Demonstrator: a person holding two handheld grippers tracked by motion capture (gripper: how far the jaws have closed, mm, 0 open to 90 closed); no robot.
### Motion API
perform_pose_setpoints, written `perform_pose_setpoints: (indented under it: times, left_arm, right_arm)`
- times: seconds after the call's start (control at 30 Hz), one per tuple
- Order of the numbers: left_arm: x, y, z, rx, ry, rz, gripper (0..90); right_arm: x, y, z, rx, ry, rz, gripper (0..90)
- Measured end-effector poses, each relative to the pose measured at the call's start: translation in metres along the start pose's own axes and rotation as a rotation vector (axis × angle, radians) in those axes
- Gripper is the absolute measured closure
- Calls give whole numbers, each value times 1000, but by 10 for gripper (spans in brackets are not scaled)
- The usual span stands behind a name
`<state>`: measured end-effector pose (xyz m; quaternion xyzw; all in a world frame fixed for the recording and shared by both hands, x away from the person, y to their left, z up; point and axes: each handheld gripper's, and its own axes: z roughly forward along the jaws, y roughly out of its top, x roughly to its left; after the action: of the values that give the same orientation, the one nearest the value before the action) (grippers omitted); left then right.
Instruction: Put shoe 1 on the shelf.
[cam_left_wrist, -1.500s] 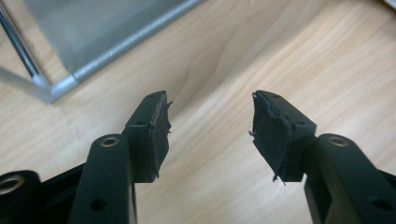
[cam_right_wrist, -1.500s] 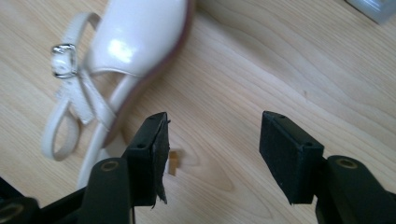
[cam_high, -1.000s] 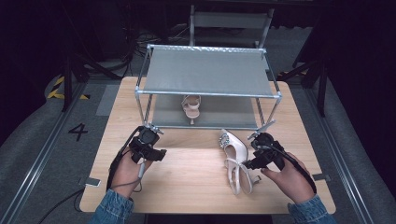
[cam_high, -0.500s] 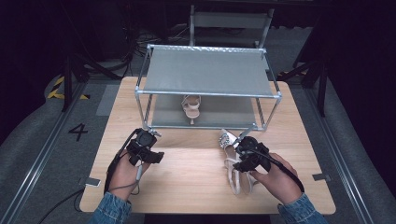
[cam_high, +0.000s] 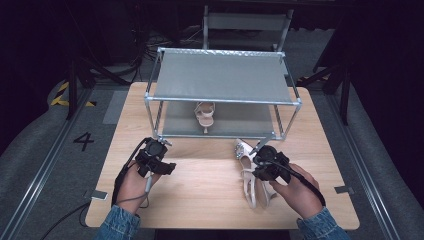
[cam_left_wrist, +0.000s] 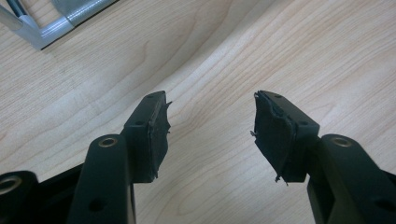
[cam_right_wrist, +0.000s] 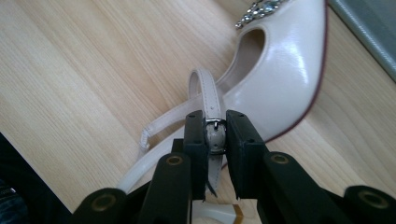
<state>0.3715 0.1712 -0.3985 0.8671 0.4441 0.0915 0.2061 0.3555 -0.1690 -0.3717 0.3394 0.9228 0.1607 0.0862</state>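
While right gripper (cam_right_wrist: 215, 135) jaws pinch shoe strap (cam_right_wrist: 208, 100), left gripper (cam_left_wrist: 210, 128) jaws wide, rack (cam_high: 223, 100) beyond.

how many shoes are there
2. One shoe sits on the rack's lower shelf; the other shoe lies on the table, its strap between the right gripper's jaws.

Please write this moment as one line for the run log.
left gripper: open, above bare table | right gripper: shut on shoe strap | strapped shoe: on table | second shoe: rack lower shelf
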Motion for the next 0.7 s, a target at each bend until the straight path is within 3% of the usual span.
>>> perform_pose_setpoints:
  times: [0.3,0.57,0.7]
  left_arm:
    - [-3,8,5,6,-12,16,448]
    - [-7,18,10,12,-23,40,448]
    - [-9,21,12,16,-27,50,448]
  right_arm:
    - [-26,-18,-14,-67,6,99,788]
    - [-63,-48,-10,-31,-38,242,787]
    - [-76,-58,-3,-36,-10,296,787]
